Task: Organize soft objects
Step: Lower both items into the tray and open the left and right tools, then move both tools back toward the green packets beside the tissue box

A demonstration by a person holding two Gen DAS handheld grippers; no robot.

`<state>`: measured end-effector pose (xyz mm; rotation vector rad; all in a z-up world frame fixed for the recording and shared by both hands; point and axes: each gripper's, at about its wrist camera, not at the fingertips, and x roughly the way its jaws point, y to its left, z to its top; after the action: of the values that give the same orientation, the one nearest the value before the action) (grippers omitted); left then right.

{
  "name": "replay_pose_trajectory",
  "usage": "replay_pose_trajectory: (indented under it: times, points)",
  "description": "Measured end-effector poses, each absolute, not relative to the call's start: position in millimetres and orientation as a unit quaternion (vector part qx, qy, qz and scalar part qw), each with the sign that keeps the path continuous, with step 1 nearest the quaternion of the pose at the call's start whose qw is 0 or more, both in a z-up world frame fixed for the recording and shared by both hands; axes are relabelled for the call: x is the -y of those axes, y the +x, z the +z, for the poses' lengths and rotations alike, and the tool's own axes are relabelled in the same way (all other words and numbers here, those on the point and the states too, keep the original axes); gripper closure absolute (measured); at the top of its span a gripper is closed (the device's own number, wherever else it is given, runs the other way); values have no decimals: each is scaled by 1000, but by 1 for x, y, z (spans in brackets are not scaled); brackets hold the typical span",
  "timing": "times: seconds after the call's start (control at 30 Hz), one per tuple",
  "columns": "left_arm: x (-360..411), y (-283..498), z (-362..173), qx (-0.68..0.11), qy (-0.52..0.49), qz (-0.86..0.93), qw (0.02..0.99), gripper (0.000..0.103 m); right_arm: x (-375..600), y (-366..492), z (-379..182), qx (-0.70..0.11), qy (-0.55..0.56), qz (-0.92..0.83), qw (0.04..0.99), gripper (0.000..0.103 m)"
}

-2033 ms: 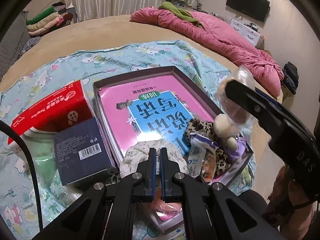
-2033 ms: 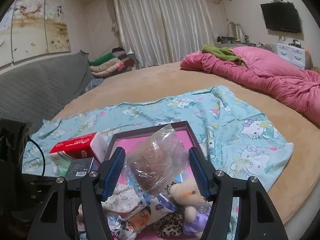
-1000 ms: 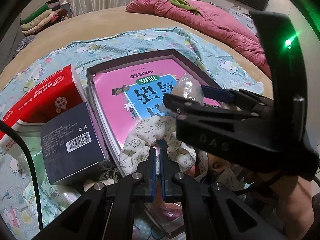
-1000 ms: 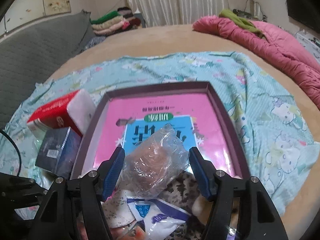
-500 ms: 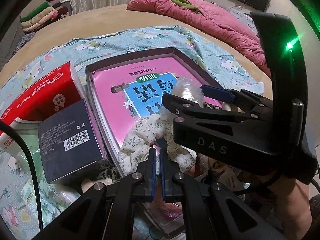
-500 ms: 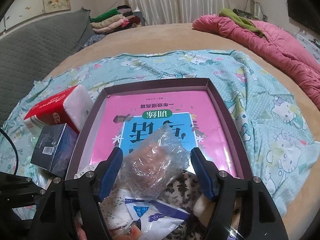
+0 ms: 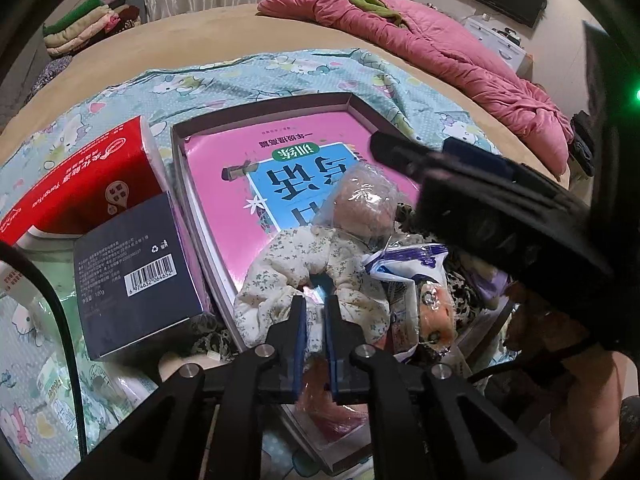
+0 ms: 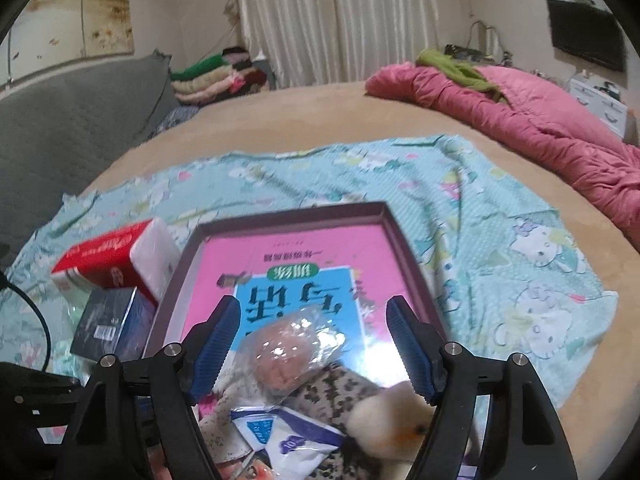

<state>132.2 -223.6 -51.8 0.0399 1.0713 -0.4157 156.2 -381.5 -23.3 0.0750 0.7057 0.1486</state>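
A shallow purple box (image 7: 264, 105) (image 8: 296, 216) on the bed holds a pink book (image 7: 240, 160) and a pile of soft things at its near end. A brown plush in a clear plastic bag (image 7: 362, 208) (image 8: 286, 356) lies on that pile, free of my right gripper (image 8: 316, 340), which is open above it. Beside it lie a floral white scrunchie (image 7: 312, 268), a blue and white packet (image 8: 280, 432), a leopard-print piece (image 8: 328, 396) and a cream plush toy (image 8: 392, 412). My left gripper (image 7: 315, 308) is shut, its tips over the scrunchie.
A red tissue pack (image 7: 80, 184) and a dark blue carton (image 7: 132, 272) sit left of the box on a Hello Kitty sheet (image 8: 500, 208). A pink quilt (image 7: 420, 40) lies at the back right. A black cable (image 7: 56, 320) runs at left.
My right gripper opened and let go of the bagged plush, which now rests on the pile in the box. The right gripper then lifted away. My left gripper stayed shut and still.
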Motion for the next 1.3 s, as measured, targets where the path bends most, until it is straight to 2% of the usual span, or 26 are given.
replay_pose_trajectory:
  times: [0.17, 0.4, 0.57, 0.73, 0.87, 0.93, 1.1, 1.2, 1.3]
  points:
    - [224, 130, -48, -505, 20, -196, 840, 87, 391, 150, -15, -332, 51, 62, 940, 26]
    - [222, 128, -41, -501, 20, -192, 844, 74, 396, 141, -9, -324, 55, 53, 943, 26]
    - [219, 125, -36, -497, 21, -184, 848, 71, 397, 136, -7, -322, 55, 49, 944, 25]
    - [213, 122, -27, -489, 20, -176, 854, 55, 396, 130, -2, -311, 45, 37, 949, 25]
    - [208, 120, -21, -483, 23, -171, 859, 52, 394, 126, 3, -305, 44, 32, 951, 25]
    - [206, 117, -18, -478, 26, -167, 862, 47, 392, 123, 6, -302, 40, 30, 952, 25]
    - [198, 113, -10, -469, 29, -162, 868, 45, 387, 118, 13, -295, 38, 31, 954, 25]
    - [192, 111, -7, -466, 28, -159, 870, 39, 382, 114, 18, -293, 39, 35, 955, 25]
    - [184, 109, -3, -463, 24, -153, 873, 39, 376, 109, 24, -287, 35, 38, 957, 25]
